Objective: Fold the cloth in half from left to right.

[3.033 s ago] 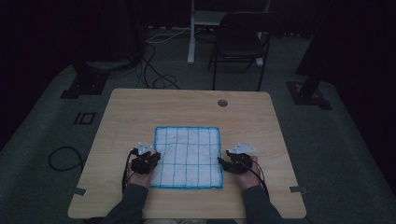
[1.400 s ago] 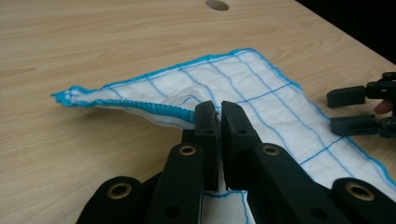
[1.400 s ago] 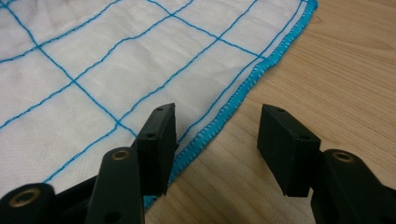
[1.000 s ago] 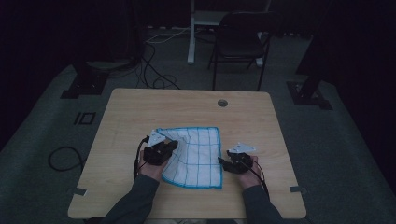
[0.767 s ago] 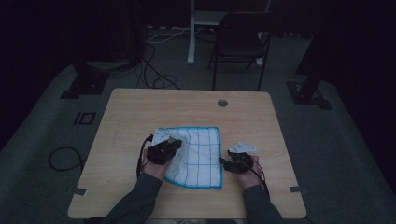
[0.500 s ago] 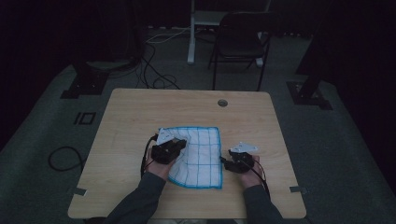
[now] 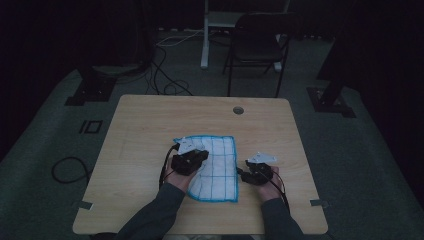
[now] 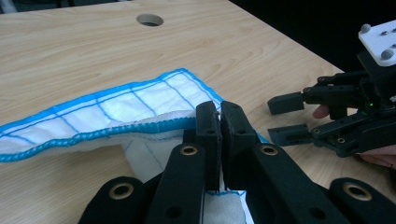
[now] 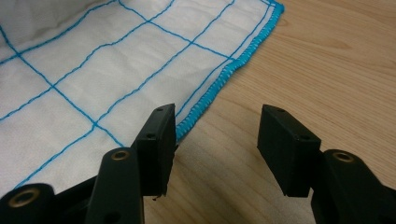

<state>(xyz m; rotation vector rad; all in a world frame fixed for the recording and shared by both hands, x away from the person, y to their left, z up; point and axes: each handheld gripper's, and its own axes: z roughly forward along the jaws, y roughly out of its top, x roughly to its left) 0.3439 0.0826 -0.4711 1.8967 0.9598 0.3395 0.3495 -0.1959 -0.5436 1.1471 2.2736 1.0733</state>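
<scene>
A white cloth [image 7: 222,162] with a blue grid and blue hem lies on the wooden table [image 7: 150,120]. Its left part is lifted and carried over the rest. My left gripper [image 7: 194,159] is shut on the cloth's hem [image 8: 116,109]; in the left gripper view the jaws [image 8: 219,112] pinch the fabric between them. My right gripper [image 7: 246,172] stands open just off the cloth's right edge, near the table's front. In the right gripper view its jaws [image 9: 215,126] stand apart over bare wood, with the left jaw at the cloth's hem [image 9: 219,79]. The right gripper [image 8: 286,119] also shows in the left gripper view.
A round cable hole [image 7: 238,110] sits near the table's far edge. Behind the table stand a dark chair [image 7: 257,45] and a white post, with cables on the floor [image 7: 165,75]. Bare wood lies left and right of the cloth.
My left gripper has moved right across the table with the cloth's left edge, folding that side over the rest. The right gripper has stayed in place.
</scene>
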